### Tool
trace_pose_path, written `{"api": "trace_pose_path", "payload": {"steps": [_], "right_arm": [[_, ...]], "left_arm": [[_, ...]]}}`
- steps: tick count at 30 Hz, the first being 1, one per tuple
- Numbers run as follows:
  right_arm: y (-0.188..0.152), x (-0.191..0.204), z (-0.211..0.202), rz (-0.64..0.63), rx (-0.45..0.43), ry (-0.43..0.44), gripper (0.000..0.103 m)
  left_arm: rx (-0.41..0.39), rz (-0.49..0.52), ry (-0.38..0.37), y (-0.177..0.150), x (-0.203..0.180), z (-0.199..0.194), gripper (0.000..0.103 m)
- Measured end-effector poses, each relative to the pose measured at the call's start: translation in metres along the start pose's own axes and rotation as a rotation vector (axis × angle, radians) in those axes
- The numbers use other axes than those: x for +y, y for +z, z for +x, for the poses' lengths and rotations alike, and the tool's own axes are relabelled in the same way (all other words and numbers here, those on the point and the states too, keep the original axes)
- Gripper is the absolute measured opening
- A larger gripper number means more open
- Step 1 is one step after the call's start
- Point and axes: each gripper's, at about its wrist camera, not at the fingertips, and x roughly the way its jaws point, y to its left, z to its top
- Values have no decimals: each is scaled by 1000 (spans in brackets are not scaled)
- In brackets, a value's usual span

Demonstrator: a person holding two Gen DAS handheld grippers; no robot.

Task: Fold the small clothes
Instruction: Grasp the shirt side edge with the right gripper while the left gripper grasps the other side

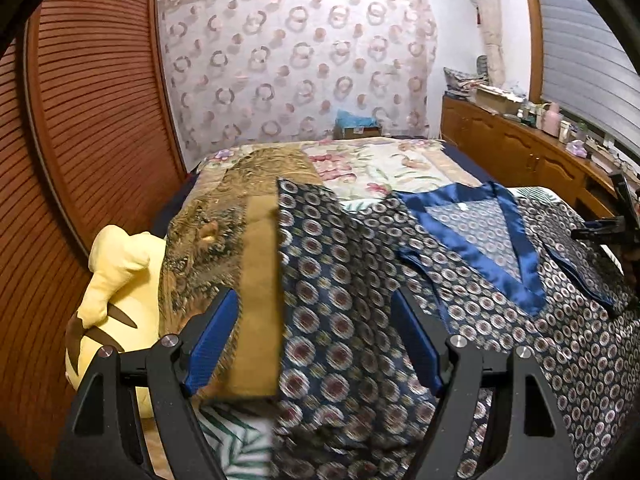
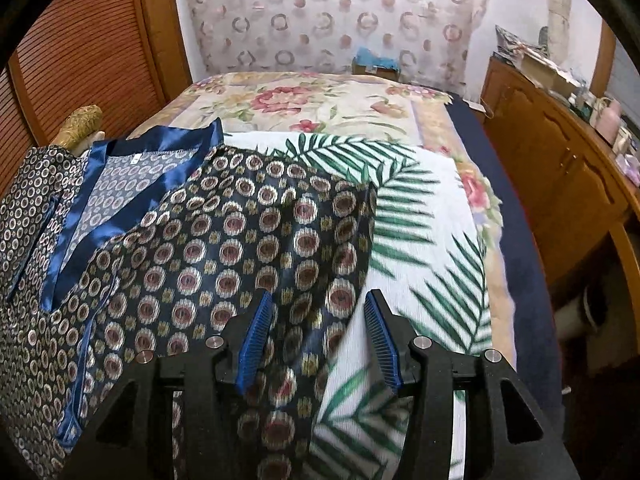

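Note:
A navy patterned shirt point(image 1: 500, 312) with a shiny blue V-neck collar point(image 1: 492, 232) lies spread on the bed, front up. My left gripper point(image 1: 316, 332) is open, its blue pads either side of the shirt's left sleeve point(image 1: 320, 264). My right gripper point(image 2: 320, 332) is open, its pads either side of the shirt's right sleeve point(image 2: 280, 236). The shirt body point(image 2: 100, 280) and collar point(image 2: 120, 200) fill the left of the right wrist view. The right gripper's black frame point(image 1: 620, 220) shows at the right edge of the left wrist view.
A yellow plush toy point(image 1: 116, 280) and a brown printed cloth point(image 1: 224, 232) lie left of the shirt. A white palm-leaf cloth point(image 2: 420, 240) lies under it over a floral bedspread point(image 2: 304, 104). A wooden cabinet point(image 2: 560, 168) stands at the right, a louvred wardrobe point(image 1: 88, 120) at the left.

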Motion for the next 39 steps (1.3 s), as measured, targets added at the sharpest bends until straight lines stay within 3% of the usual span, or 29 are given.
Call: {"api": "trace_pose_path", "payload": {"steps": [10,15,21,28,30,31,33,35,39], "right_arm": [[-2,0,10,-27,-48,-2,51],[-2,-1,8,-27,-49,-3,51],[-1,0,6,-29,-47,-2,51],[13,-4,15,-40,-20,22,51],[15,-4,17,-40,-17,27,43],[16,-4,18,-41,-15,32,39],[18,-3,18,-44,-10,64,19],[18,-2,18,-50,-1,100,8],[24,-3,-2,-52,-72,109,3]], "left_arm": [[68,-4,-24,25,19,40,79],[103,14,-77,41,19,61,57],[159,-14,-121,52,24,84,50],[180,18,-179,59,14,90,22],[178,35,-191,60,9,89,8],[177,44,-192,60,7,88,6],[165,64,-196,61,2,83,2],[142,70,-187,64,0,77,2],[56,75,-143,81,-1,55,1]]}}
